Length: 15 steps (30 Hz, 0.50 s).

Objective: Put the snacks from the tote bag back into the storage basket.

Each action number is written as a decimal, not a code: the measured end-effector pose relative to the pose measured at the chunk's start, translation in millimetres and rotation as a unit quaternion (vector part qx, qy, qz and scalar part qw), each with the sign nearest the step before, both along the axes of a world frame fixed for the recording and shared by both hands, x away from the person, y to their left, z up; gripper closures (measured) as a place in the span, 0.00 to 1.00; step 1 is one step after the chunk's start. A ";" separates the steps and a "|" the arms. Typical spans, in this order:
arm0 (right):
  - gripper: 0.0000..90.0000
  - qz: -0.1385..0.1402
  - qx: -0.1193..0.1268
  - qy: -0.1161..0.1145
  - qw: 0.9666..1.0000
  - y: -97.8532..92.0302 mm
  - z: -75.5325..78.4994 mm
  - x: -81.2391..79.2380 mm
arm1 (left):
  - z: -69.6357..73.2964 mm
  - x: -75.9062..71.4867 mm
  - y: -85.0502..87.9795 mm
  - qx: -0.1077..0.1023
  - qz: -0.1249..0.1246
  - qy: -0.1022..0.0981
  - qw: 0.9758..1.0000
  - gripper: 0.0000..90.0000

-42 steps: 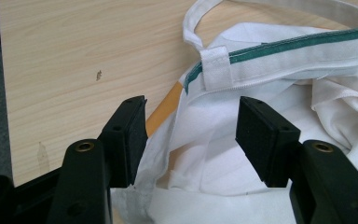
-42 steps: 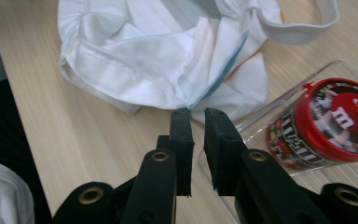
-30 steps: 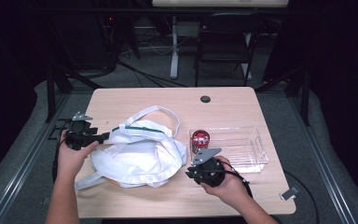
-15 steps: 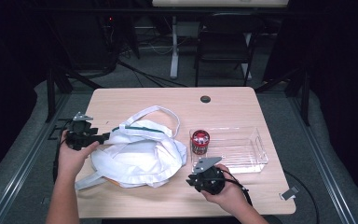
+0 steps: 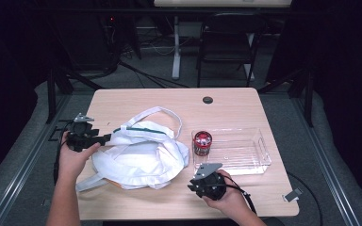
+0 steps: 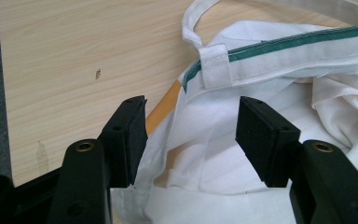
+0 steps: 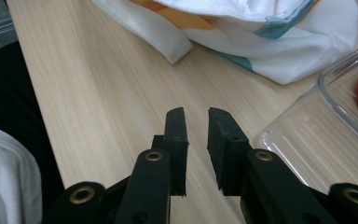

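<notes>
white cloth bag [image 5: 141, 153] lay mid-table, soft, light, floppy | best taken at green-trimmed rim [image 6: 279, 46] | left gripper [image 6: 191, 135] gaped around rim cloth | right gripper [image 7: 196, 140] nearly closed, empty, just opening

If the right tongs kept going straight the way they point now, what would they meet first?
Probably bare table, then the folded strap end of the white cloth bag. The right tongs hold nothing, the jaws slightly parted after just opening a little. Depth is uncertain.
</notes>
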State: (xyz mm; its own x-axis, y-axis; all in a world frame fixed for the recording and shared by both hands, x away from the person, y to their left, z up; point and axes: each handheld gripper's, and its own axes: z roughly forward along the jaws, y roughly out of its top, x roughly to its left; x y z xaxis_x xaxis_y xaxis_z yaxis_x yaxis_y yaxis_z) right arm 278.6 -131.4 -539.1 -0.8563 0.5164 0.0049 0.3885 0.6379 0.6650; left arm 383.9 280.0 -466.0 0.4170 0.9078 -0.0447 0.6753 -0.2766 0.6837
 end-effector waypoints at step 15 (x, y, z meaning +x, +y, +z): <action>0.83 -0.004 0.009 -0.002 1.000 2.0 -8.5 0.0 | -1.4 0.6 -0.7 0.001 0.000 0.002 1.000 0.48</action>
